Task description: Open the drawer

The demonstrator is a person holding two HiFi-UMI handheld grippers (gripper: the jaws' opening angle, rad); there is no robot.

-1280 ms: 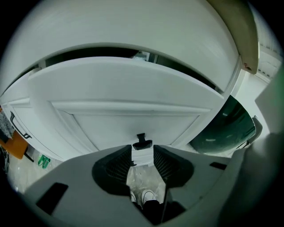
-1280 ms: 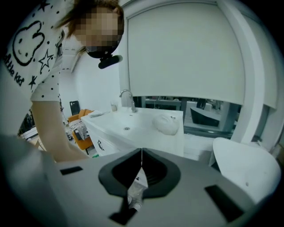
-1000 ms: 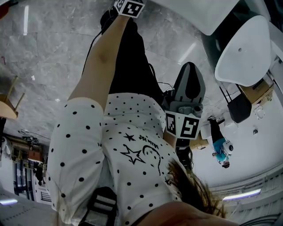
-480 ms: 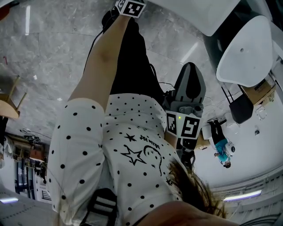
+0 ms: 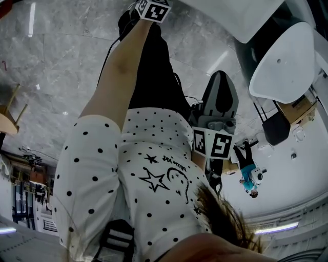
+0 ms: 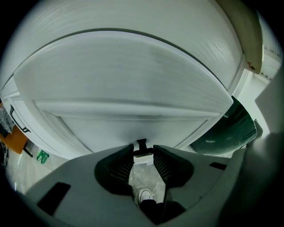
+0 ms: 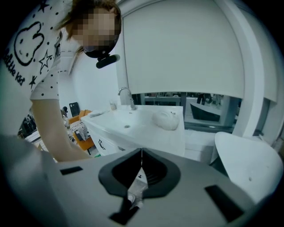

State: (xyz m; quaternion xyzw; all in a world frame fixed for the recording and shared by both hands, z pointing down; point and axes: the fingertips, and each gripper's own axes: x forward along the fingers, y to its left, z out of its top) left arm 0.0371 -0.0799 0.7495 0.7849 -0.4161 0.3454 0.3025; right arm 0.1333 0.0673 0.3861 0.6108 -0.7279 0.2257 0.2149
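In the left gripper view a white drawer front (image 6: 133,119) fills the frame, slightly blurred. Its small black handle (image 6: 141,146) sits right between the tips of my left gripper (image 6: 142,153), whose jaws close on it with a narrow gap behind. In the head view only the left gripper's marker cube (image 5: 152,8) shows, at the top edge on an outstretched arm. My right gripper (image 7: 141,153) is shut on nothing and hangs in the air; the head view shows that right gripper (image 5: 221,84) beside the person's hip.
A white vanity (image 7: 146,128) with a sink and faucet (image 7: 125,95) stands ahead of the right gripper. A white chair (image 5: 284,61) is at the right, over a grey marble floor (image 5: 56,61). Another person (image 5: 247,171) stands far off.
The head camera has shifted a little. The left arm stays stretched toward the drawer and the right gripper has barely moved.
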